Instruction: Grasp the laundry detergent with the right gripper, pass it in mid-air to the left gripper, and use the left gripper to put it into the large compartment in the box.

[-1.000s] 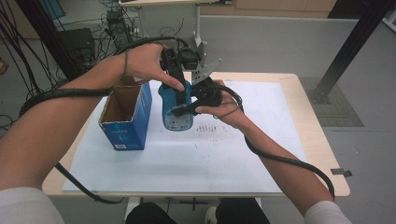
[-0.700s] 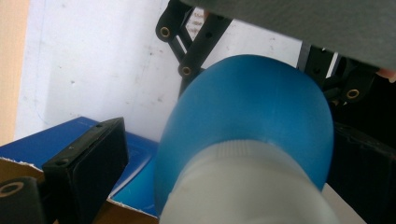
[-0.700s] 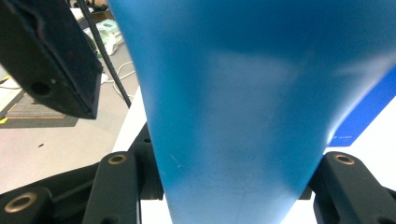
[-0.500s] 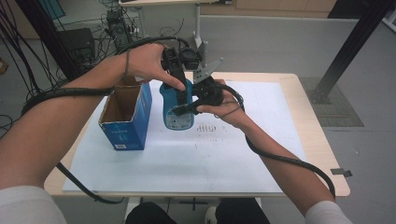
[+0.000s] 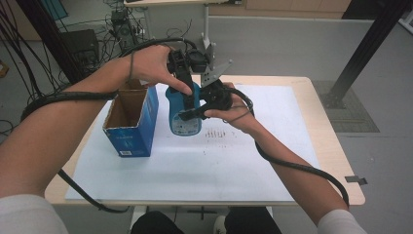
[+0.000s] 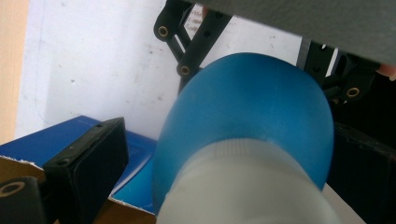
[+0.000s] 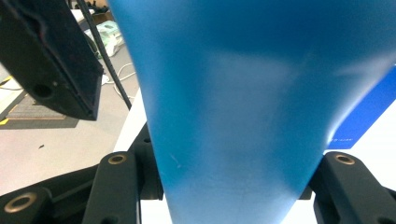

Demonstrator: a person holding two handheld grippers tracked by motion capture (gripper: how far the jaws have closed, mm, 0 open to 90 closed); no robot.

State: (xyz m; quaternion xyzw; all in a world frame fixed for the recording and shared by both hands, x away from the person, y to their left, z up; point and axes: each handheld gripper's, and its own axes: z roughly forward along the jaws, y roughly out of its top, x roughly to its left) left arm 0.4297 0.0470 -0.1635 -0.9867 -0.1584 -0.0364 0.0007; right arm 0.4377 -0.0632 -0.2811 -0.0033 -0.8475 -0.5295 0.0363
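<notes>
Bottle (image 5: 184,117) hangs gripped between left tongs (image 5: 187,92) and right tongs (image 5: 192,114).

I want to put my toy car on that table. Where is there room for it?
The white sheet is bare along its near edge and on the right side, out to the wooden table rim. It is crowded at the back left: the open blue box, the blue bottle and both grippers sit close together there.
</notes>
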